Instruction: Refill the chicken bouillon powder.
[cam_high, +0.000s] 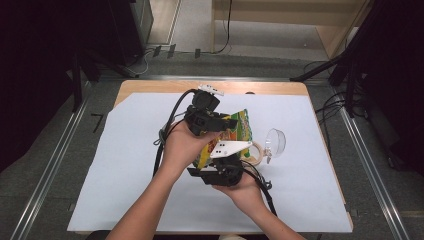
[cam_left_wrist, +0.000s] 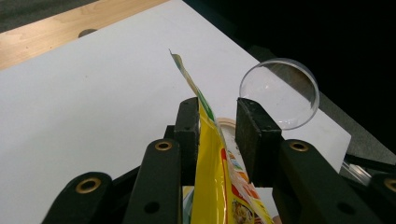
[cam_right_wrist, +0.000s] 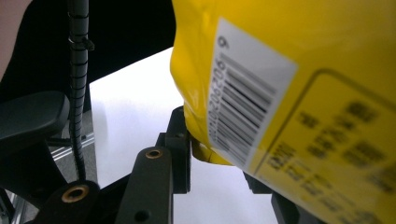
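Observation:
A yellow and green snack bag (cam_high: 241, 125) stands tilted above the white sheet, between both grippers. My left gripper (cam_high: 230, 122) comes at its top from the left. In the left gripper view the bag's thin top seam (cam_left_wrist: 209, 154) runs between the jaws of the left gripper (cam_left_wrist: 217, 105). The left pad (cam_left_wrist: 188, 130) lies against it. A gap shows at the right pad's tip, and lower down the bag's swelling side reaches that pad. My right gripper (cam_high: 214, 157) is at the bag's lower end. The barcode side (cam_right_wrist: 303, 70) is close up there, its bottom corner inside the right gripper (cam_right_wrist: 217, 140); the right pad is hidden.
A clear round dish (cam_high: 275, 141) (cam_left_wrist: 280, 91) lies right of the bag, with a beige ring (cam_high: 256, 152) (cam_left_wrist: 227, 123) beside it. White paper (cam_high: 125, 150) covers most of the wooden table (cam_high: 150, 86). Dark stands and cables flank the table.

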